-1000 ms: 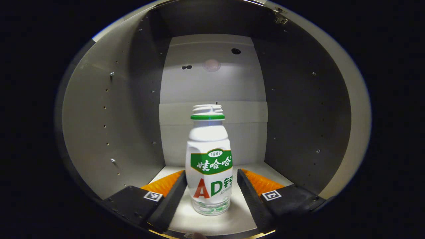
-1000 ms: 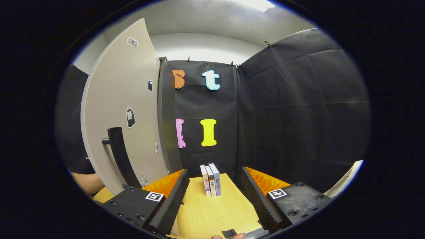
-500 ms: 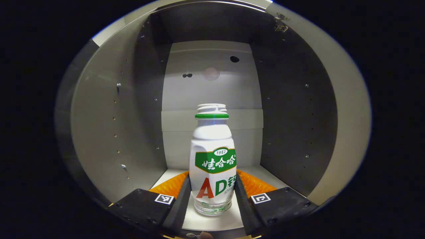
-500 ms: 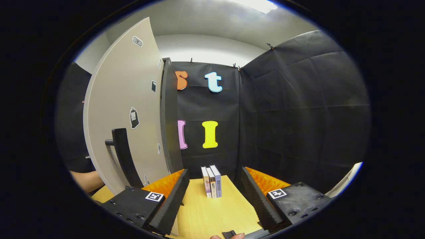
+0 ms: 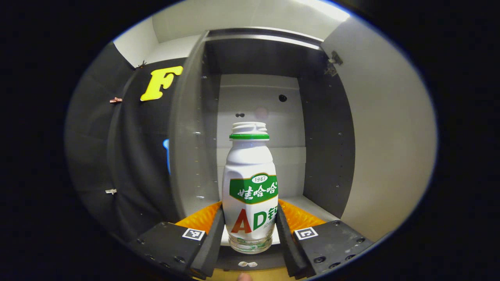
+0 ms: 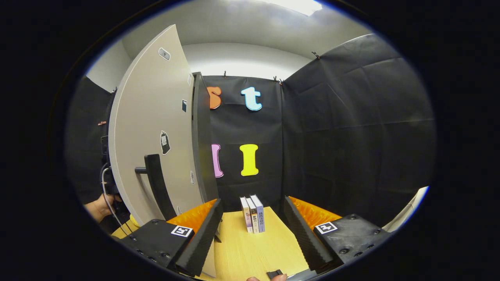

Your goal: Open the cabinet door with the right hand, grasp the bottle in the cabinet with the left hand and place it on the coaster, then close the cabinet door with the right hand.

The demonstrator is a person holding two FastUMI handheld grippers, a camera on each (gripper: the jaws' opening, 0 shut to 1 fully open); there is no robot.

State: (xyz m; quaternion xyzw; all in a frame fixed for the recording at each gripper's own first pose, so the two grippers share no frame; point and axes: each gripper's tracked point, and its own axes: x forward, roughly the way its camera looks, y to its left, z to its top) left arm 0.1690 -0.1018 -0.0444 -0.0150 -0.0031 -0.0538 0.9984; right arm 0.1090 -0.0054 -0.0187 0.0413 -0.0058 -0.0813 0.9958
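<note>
Two tools: left tool (image 5: pixel 250 234) clamped on upright bottle (image 5: pixel 250 187) before open cabinet (image 5: pixel 258 117); right tool (image 6: pixel 253 230) spread wide, holding nothing, above tabletop (image 6: pixel 250 249) beside cabinet door (image 6: pixel 152 128).

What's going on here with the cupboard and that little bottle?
A person is working with a handheld gripper in each hand. The left gripper is shut on a small white bottle with a green band, held upright just in front of the open cabinet. The right gripper is open and holds nothing; it sits over a wooden table beside the open cabinet door with its dark handle. A few books stand on the table beyond it.
</note>
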